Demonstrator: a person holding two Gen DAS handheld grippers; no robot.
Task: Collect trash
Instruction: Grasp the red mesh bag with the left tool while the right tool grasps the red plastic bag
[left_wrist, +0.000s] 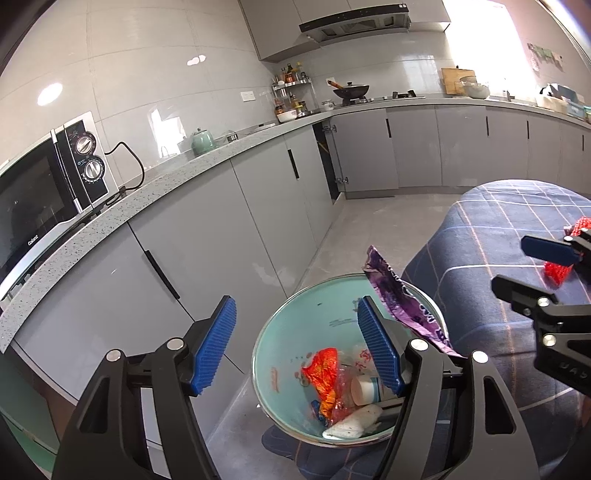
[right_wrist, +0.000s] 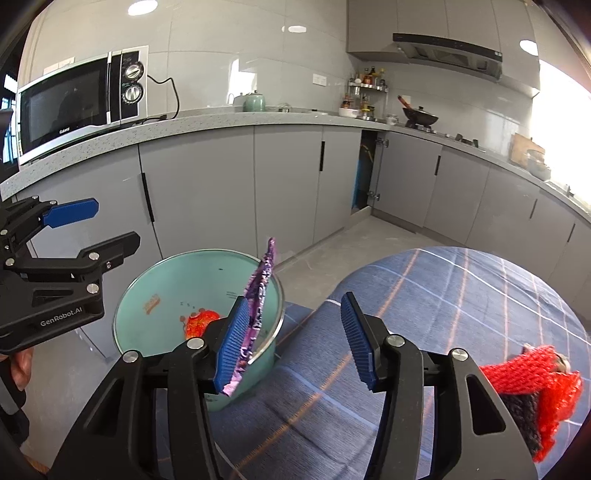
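A teal bin (left_wrist: 291, 332) (right_wrist: 173, 291) stands beside a table with a blue checked cloth (left_wrist: 491, 266) (right_wrist: 424, 302). It holds an orange wrapper (left_wrist: 325, 373), a small white cup (left_wrist: 365, 389) and white paper (left_wrist: 352, 422). A purple wrapper (left_wrist: 402, 299) (right_wrist: 258, 295) leans upright on the bin's rim. My left gripper (left_wrist: 295, 347) is open and empty above the bin. My right gripper (right_wrist: 291, 339) is open and empty at the bin's right rim, the purple wrapper next to its left finger. A red mesh net (right_wrist: 532, 384) (left_wrist: 561, 258) lies on the cloth at the right.
A grey counter (left_wrist: 207, 173) with grey cabinets runs along the wall, with a microwave (left_wrist: 44, 188) (right_wrist: 81, 103), a green kettle (left_wrist: 202, 142) and a wok (left_wrist: 351, 90). One cabinet door (left_wrist: 325, 158) stands open at the corner. Grey floor (left_wrist: 369, 229) lies between cabinets and table.
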